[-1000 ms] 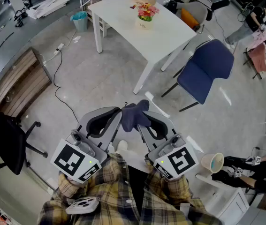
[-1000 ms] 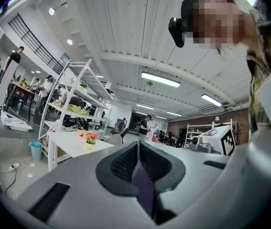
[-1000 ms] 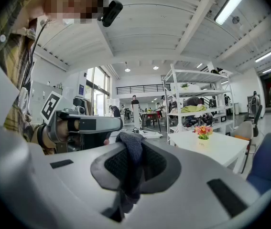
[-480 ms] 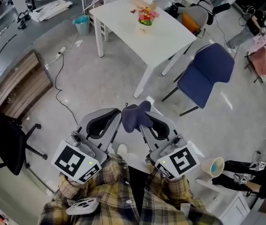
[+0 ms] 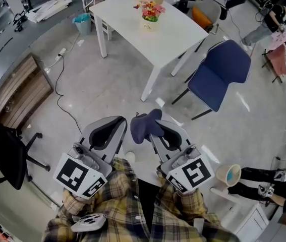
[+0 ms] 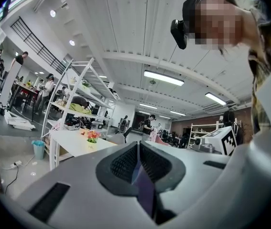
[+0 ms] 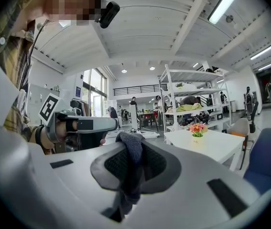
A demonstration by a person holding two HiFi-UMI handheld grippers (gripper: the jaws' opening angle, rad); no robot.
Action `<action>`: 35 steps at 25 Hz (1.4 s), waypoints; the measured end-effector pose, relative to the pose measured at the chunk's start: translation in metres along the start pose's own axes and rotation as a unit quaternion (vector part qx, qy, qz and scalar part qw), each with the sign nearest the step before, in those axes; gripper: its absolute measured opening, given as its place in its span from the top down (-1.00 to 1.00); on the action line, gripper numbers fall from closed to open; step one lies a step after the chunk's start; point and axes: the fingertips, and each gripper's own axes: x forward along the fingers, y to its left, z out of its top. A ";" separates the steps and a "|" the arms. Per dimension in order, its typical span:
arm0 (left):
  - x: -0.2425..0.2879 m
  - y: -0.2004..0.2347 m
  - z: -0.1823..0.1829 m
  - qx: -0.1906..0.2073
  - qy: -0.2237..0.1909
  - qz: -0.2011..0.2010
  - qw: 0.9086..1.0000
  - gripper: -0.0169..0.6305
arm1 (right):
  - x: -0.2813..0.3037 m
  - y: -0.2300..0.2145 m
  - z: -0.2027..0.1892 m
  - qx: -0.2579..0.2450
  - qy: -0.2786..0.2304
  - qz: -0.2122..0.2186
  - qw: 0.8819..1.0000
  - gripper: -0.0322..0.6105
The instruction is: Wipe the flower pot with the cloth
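I hold both grippers out level in front of my plaid sleeves [image 5: 132, 210], side by side and aimed toward the white table [image 5: 178, 39]. My right gripper [image 7: 131, 166] is clamped on the dark blue cloth [image 5: 145, 125], which bunches up above its jaws. My left gripper [image 6: 137, 163] has its jaws pressed together. The flower pot [image 5: 150, 24] stands on the tabletop, well apart from both grippers.

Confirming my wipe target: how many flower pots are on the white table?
1. The flower pot stands near the middle of the white table; no second one shows there.
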 end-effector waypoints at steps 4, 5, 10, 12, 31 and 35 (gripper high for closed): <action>0.014 0.019 -0.001 -0.003 0.004 0.000 1.000 0.88 | 0.016 -0.016 -0.002 0.002 0.005 -0.004 1.000 0.85; 0.018 0.025 -0.001 -0.004 0.004 0.000 1.000 0.88 | 0.021 -0.020 -0.003 0.002 0.007 -0.006 1.000 0.85; 0.046 0.060 0.010 -0.007 0.003 -0.010 1.000 0.88 | 0.054 -0.044 0.002 0.003 0.012 -0.016 1.000 0.85; 0.059 0.077 0.018 -0.006 0.005 -0.015 1.000 0.88 | 0.071 -0.055 0.007 0.005 0.013 -0.022 1.000 0.85; 0.125 0.256 0.069 0.006 0.011 -0.057 0.998 0.88 | 0.225 -0.140 0.033 0.007 0.014 -0.115 0.993 0.85; 0.134 0.272 0.072 0.005 0.018 -0.071 0.997 0.88 | 0.242 -0.148 0.033 0.010 0.023 -0.127 0.992 0.85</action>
